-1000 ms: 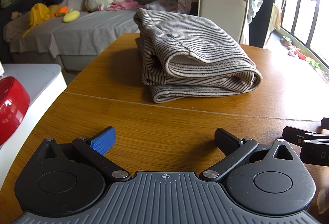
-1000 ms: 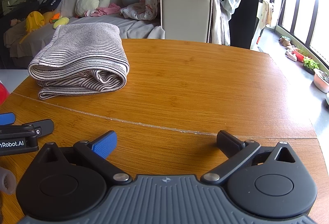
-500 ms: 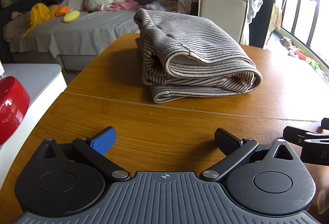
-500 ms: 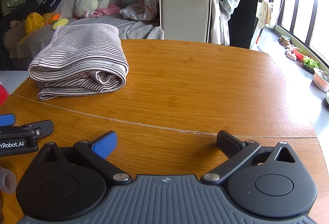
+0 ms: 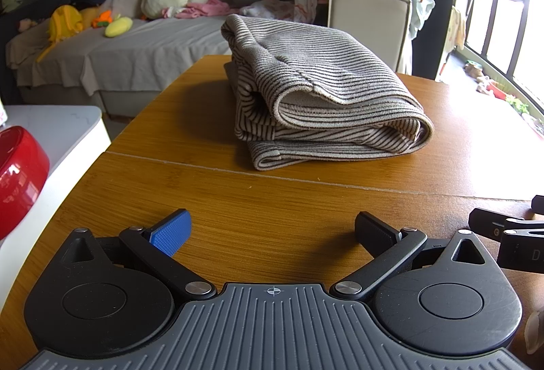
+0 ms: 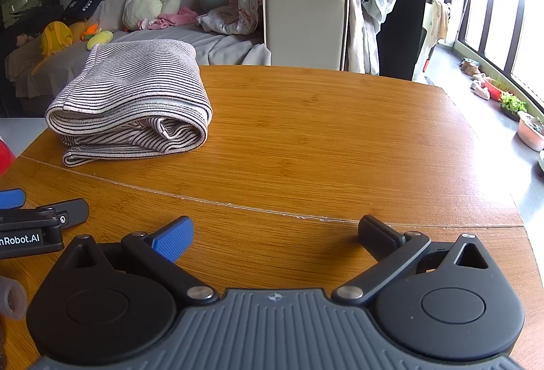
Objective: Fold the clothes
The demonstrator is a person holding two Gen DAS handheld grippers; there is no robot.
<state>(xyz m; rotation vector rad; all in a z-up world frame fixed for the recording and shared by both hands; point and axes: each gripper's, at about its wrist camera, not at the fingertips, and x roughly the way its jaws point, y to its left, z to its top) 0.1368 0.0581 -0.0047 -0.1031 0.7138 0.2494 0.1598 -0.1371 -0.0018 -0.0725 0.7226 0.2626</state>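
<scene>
The folded striped garment (image 5: 323,98) lies on the table (image 5: 272,200) well ahead of both spread, empty tongs, left (image 5: 272,229) and right (image 6: 275,232).

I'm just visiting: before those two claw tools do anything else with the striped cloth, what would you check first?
1. Grey-and-black striped folded garment lies bundled on the wooden table: ok.
2. Fold neat: not ok, lower layers stick out unevenly.
3. Left gripper open, holding nothing: ok.
4. Right gripper open, holding nothing: ok.
5. Both grippers apart from the garment: ok.
6. More clothes waiting on the table: cannot tell.
</scene>
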